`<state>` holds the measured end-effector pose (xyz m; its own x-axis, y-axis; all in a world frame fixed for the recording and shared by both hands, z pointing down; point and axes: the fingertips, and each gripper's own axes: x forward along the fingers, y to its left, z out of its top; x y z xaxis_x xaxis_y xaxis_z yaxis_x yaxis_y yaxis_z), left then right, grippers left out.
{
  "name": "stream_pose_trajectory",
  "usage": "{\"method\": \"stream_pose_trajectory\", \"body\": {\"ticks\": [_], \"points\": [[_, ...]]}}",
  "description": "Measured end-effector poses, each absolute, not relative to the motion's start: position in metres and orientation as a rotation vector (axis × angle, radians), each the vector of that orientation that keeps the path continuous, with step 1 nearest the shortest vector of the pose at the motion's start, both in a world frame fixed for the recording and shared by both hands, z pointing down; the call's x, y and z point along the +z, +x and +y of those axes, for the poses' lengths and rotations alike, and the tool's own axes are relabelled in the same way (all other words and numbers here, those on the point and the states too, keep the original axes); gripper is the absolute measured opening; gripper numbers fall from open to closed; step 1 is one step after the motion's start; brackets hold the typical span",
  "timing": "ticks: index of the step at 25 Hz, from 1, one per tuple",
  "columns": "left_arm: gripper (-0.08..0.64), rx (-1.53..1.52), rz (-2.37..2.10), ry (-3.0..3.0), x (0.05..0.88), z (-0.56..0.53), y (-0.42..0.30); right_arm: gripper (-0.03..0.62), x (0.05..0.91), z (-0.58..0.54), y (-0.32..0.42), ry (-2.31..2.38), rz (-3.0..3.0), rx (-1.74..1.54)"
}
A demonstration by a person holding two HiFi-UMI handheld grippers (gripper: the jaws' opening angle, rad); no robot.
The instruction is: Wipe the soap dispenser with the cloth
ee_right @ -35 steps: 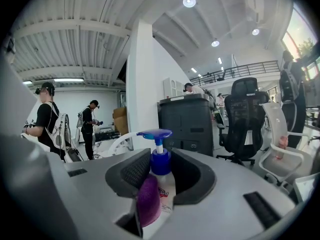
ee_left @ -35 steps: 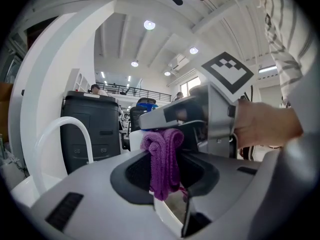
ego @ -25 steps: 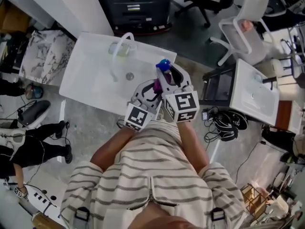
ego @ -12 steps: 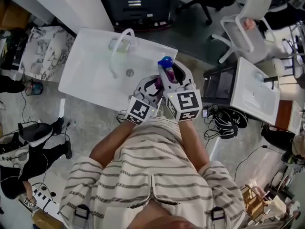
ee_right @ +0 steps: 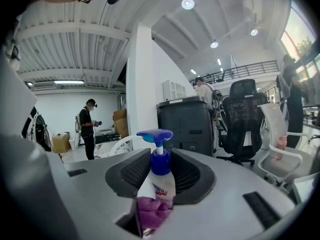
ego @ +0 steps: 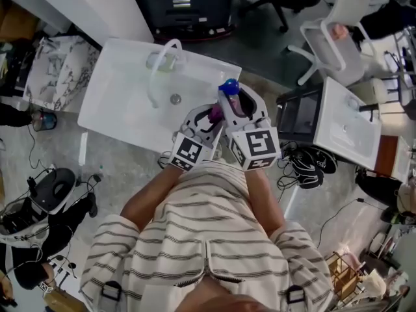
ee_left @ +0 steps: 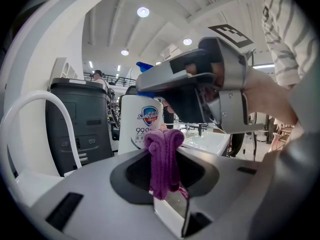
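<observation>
white sink point(ego: 123, 103) and curved faucet point(ego: 159, 60) fill the head view, with cluttered workshop floor all round. over the basin's near right corner the right gripper point(ego: 233, 103) grasps the soap dispenser point(ego: 228, 87), blue pump up. the left gripper point(ego: 209, 114) holds the purple cloth point(ego: 214, 114) against the bottle's left side.

left gripper view: jaws clenched on a bunched fold of cloth, its tip at the bottle's label. only a small wad meets the plastic, so a stroke may well miss much of the surface. a hard drag could tug the cloth out of the pinch.

right gripper view: jaws clamped either side of the bottle just under the pump, cloth pressed low on its front. a sideways shove from the cloth could twist the bottle in that grip. a knock on the pump head could squirt soap.
</observation>
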<state>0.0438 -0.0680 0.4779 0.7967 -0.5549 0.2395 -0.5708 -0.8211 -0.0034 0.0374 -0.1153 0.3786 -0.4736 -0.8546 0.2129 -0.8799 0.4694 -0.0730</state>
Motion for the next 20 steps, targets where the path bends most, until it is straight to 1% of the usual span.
{"method": "stream_pose_trajectory", "body": {"ticks": [5, 20], "points": [[0.118, 0.385, -0.92, 2.921, 0.475, -0.065, 0.035, 0.137, 0.375, -0.111, 0.034, 1.521, -2.583, 0.259], [0.118, 0.331, -1.029, 2.89, 0.457, -0.065, 0.008, 0.137, 0.37, -0.109, 0.034, 1.503, -2.593, 0.249]]}}
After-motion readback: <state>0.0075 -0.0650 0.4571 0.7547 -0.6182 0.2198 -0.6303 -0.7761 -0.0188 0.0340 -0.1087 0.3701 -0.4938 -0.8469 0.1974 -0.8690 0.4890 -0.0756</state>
